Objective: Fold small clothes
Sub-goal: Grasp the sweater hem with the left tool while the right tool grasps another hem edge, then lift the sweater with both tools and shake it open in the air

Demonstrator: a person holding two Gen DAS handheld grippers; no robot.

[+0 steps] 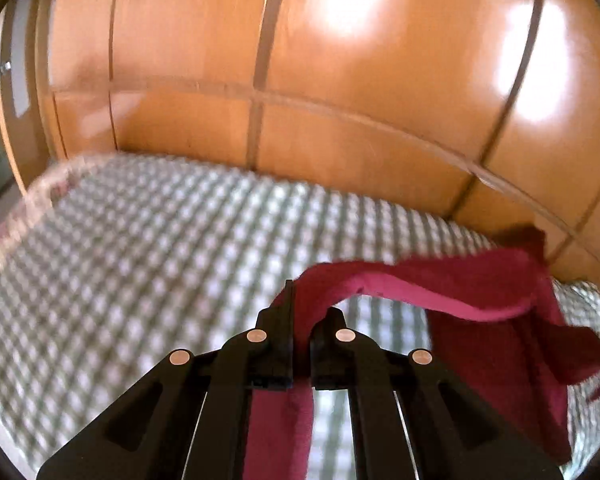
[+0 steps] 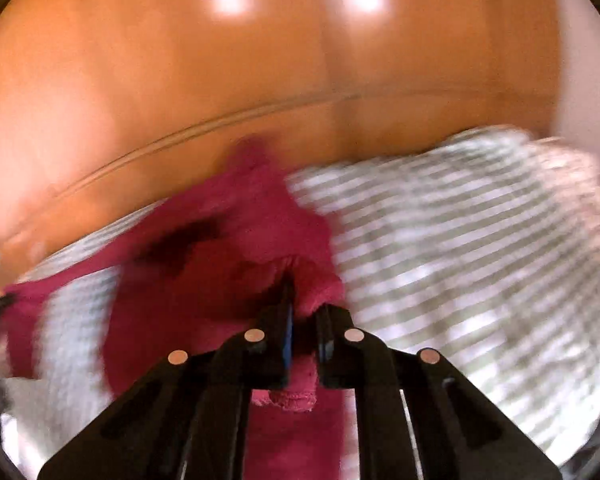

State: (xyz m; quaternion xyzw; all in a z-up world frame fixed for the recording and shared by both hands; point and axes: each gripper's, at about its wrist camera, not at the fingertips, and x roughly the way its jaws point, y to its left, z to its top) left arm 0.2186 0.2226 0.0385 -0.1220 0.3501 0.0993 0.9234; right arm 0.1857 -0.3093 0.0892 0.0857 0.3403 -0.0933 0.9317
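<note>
A small dark red garment [image 1: 480, 292] is held up above a bed with a grey and white checked cover [image 1: 148, 240]. My left gripper [image 1: 302, 320] is shut on one edge of the garment; the cloth stretches from it to the right and hangs down. In the right wrist view my right gripper [image 2: 304, 312] is shut on another edge of the same garment [image 2: 220, 264], which spreads to the left over the checked cover [image 2: 460, 240]. This view is blurred by motion.
A glossy orange wooden wardrobe [image 1: 340, 80] stands right behind the bed and fills the back of both views [image 2: 180, 80]. The bed's far left edge [image 1: 40, 188] shows a pale frilled border.
</note>
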